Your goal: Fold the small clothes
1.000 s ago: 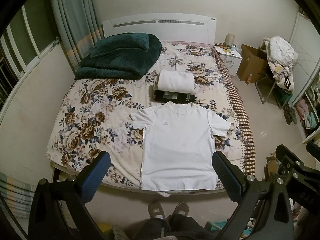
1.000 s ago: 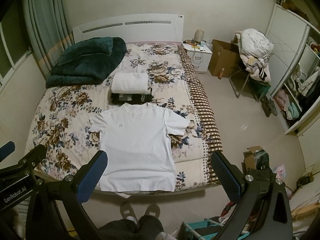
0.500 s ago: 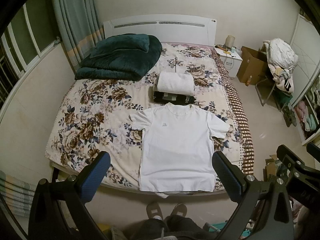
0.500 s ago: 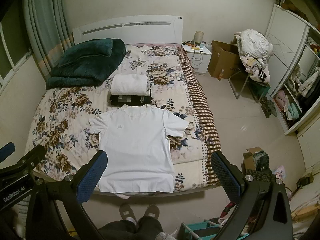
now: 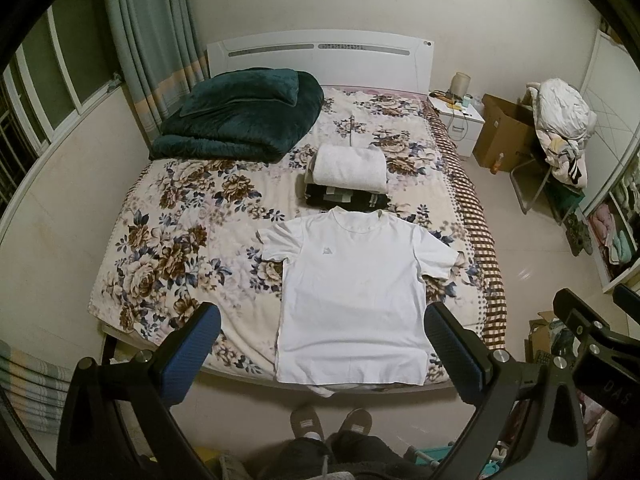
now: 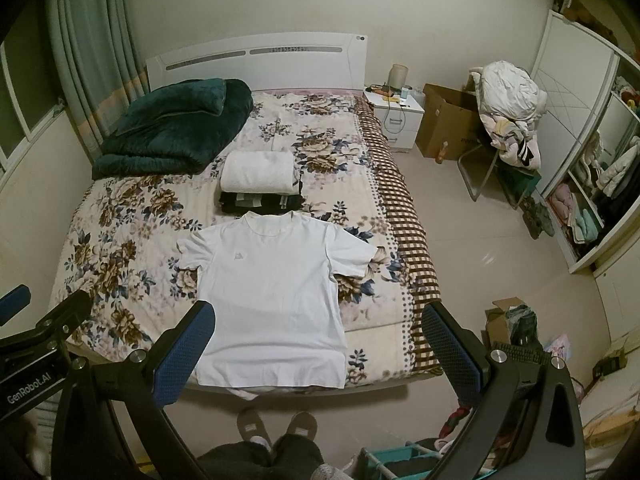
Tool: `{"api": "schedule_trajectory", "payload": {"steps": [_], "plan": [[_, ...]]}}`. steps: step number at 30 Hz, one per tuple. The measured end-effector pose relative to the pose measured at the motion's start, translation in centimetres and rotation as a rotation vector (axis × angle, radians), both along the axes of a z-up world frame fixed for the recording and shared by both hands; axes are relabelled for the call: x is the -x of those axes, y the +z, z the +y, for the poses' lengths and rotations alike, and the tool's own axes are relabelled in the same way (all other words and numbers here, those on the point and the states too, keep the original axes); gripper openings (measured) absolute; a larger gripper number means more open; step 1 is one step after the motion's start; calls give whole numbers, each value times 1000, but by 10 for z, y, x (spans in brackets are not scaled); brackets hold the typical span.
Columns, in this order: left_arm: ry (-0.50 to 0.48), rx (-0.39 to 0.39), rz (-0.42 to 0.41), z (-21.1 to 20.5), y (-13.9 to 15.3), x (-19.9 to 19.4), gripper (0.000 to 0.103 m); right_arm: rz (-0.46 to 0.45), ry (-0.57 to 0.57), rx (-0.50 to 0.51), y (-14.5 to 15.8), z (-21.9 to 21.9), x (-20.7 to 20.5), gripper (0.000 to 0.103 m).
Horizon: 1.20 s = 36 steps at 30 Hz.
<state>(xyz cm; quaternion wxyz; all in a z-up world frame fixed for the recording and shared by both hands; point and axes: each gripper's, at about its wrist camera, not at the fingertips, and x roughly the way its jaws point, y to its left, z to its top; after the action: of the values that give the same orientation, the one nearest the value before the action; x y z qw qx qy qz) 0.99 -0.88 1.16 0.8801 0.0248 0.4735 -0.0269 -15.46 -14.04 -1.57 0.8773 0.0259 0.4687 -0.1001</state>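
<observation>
A white short-sleeved T-shirt (image 5: 352, 292) lies flat, front up, at the foot of the floral bed, hem at the bed's edge; it also shows in the right wrist view (image 6: 272, 300). Behind its collar stands a stack of folded clothes (image 5: 346, 180), white on top of dark, also in the right wrist view (image 6: 260, 182). My left gripper (image 5: 320, 344) is open and empty, held high above the foot of the bed. My right gripper (image 6: 318, 342) is open and empty, also high, over the shirt's right side.
A folded dark green quilt (image 5: 240, 116) lies at the bed's head left. A white nightstand (image 6: 396, 120), a cardboard box (image 6: 448, 128) and a chair piled with laundry (image 6: 508, 108) stand to the right. An open wardrobe (image 6: 592, 184) is at far right. My feet (image 5: 328, 424) are at the bed's foot.
Both views have drifted slightly back and up, so the bed and shirt sit a little higher in frame. Both grippers stay open; the shirt has not moved.
</observation>
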Motion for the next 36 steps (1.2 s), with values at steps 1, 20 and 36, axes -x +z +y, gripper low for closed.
{"api": "schedule_trajectory", "payload": {"steps": [1, 20, 36], "plan": [[1, 3, 0, 1, 0, 1, 103, 0, 0, -1, 1, 0, 0, 103], [-1, 6, 0, 1, -1, 1, 103, 0, 0, 0, 12, 2, -6, 103], [31, -99, -97, -28, -69, -79, 103, 83, -140, -102, -66, -27, -79, 103]]}}
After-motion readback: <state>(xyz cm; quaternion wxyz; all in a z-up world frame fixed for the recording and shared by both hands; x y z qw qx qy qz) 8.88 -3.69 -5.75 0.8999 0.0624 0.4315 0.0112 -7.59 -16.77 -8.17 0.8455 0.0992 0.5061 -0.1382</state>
